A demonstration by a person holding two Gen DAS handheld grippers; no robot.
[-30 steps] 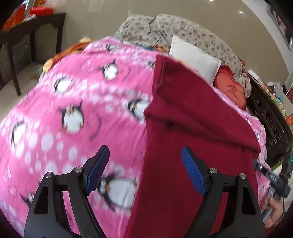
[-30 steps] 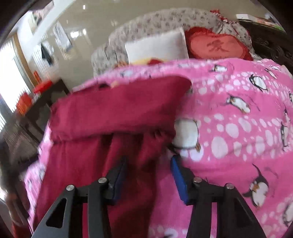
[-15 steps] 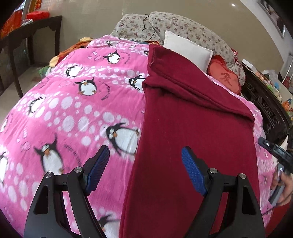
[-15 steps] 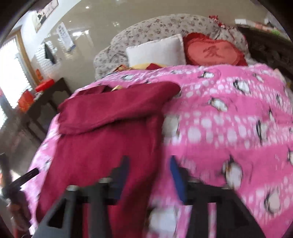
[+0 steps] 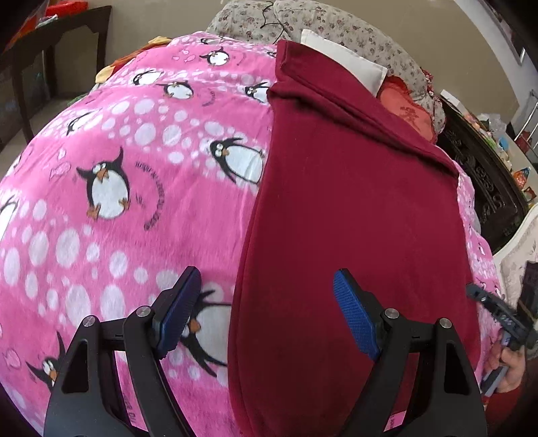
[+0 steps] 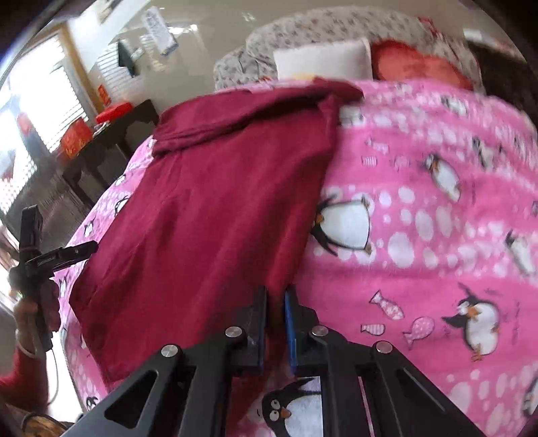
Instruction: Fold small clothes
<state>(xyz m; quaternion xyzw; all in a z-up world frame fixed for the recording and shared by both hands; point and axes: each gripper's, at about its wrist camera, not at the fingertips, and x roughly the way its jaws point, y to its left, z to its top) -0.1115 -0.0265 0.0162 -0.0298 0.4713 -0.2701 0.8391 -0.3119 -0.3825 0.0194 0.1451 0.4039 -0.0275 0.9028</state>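
A dark red garment (image 5: 353,215) lies flat on a pink penguin blanket (image 5: 117,188), its far end folded over into a band. My left gripper (image 5: 265,312) is open, straddling the garment's near left edge just above it. In the right wrist view the garment (image 6: 218,201) shows again. My right gripper (image 6: 275,322) is shut on the garment's near right hem. The left gripper also shows at the far left of that view (image 6: 64,253), and the right gripper at the far right of the left wrist view (image 5: 497,312).
The blanket (image 6: 437,235) covers a bed. A white pillow (image 5: 343,57), a red cushion (image 5: 410,111) and a floral cover (image 5: 353,30) lie at its head. A dark wooden table (image 5: 50,43) stands to the left, dark carved furniture (image 5: 487,181) to the right.
Both grippers drew back from the far fold to the garment's near end. The right gripper went from open to shut on the near hem. The left stayed open.
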